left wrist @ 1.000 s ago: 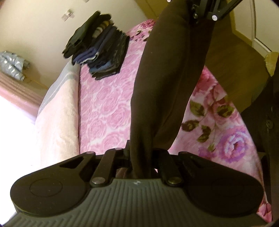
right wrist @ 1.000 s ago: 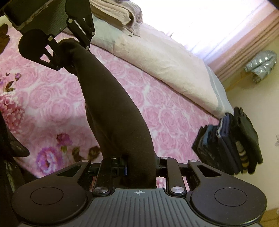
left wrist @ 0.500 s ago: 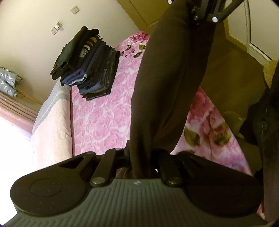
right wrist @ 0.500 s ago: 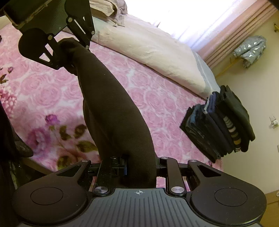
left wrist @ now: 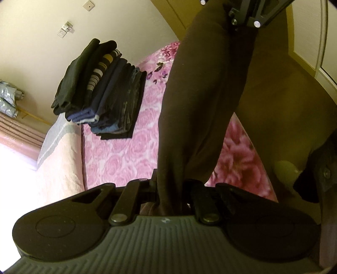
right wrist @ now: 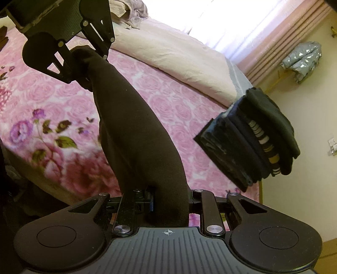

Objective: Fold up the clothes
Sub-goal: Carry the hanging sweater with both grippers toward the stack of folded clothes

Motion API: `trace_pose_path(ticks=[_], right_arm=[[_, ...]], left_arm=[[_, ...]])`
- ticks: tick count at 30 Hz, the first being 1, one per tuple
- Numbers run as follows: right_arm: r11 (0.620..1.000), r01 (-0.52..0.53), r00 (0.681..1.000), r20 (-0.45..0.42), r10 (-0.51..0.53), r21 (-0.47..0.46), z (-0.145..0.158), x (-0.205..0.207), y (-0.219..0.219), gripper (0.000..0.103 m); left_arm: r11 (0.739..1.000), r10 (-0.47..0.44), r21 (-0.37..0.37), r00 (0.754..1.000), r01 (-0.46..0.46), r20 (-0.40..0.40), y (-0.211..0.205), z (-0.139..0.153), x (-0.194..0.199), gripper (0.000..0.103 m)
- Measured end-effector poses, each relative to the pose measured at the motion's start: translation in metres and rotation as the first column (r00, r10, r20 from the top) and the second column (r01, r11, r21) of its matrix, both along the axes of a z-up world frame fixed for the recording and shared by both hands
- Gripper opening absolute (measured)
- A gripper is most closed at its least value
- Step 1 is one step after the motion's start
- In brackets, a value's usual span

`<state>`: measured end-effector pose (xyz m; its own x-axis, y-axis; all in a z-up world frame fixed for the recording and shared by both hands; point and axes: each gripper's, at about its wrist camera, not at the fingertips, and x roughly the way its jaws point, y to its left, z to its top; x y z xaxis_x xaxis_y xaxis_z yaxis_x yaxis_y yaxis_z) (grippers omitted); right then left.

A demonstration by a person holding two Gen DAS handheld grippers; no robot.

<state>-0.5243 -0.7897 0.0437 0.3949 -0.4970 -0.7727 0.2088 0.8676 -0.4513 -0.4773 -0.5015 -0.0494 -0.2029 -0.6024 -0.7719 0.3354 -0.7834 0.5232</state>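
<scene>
A dark brown folded garment (left wrist: 202, 101) is stretched in the air between my two grippers, above the pink floral bed (left wrist: 126, 156). My left gripper (left wrist: 170, 189) is shut on one end of it. My right gripper (right wrist: 166, 202) is shut on the other end of the garment (right wrist: 134, 130). Each gripper shows in the other's view: the right one at the top of the left wrist view (left wrist: 242, 19), the left one at the top left of the right wrist view (right wrist: 73, 61). The fingertips are hidden by the cloth.
A stack of folded dark clothes (left wrist: 105, 92) lies on the bed near the wall, also in the right wrist view (right wrist: 252, 141). A pale pink quilt (right wrist: 174, 54) lies along the window side. A silver jacket (right wrist: 303, 59) hangs by the curtain. A wooden floor (left wrist: 284, 105) lies beside the bed.
Both grippers have carried the stretched garment toward the stack of folded clothes, which now looks larger and nearer in both views. Both grips are unchanged.
</scene>
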Motion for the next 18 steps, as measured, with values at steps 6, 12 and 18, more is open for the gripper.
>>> trace_pose_path(ticks=[6,12,18], right_arm=[[1.000,-0.003,1.000,0.009,0.003,0.003,0.005,-0.018,-0.033,0.022],[1.000,0.006,1.000,-0.004,-0.006,-0.001,0.005,-0.016,-0.046,0.022],[0.998,0.057,0.998,-0.014,-0.057,-0.008,0.010,-0.007,-0.052,0.022]], left_arm=[[1.000,0.000,0.000,1.000,0.000,0.013,-0.022,0.003,-0.026,0.008],[0.999,-0.026,-0.019,1.000,0.026,0.008,-0.036,0.004,-0.031,0.008],[0.997,-0.068,-0.041,0.998,0.068,-0.011,-0.049,0.004,-0.025,0.008]])
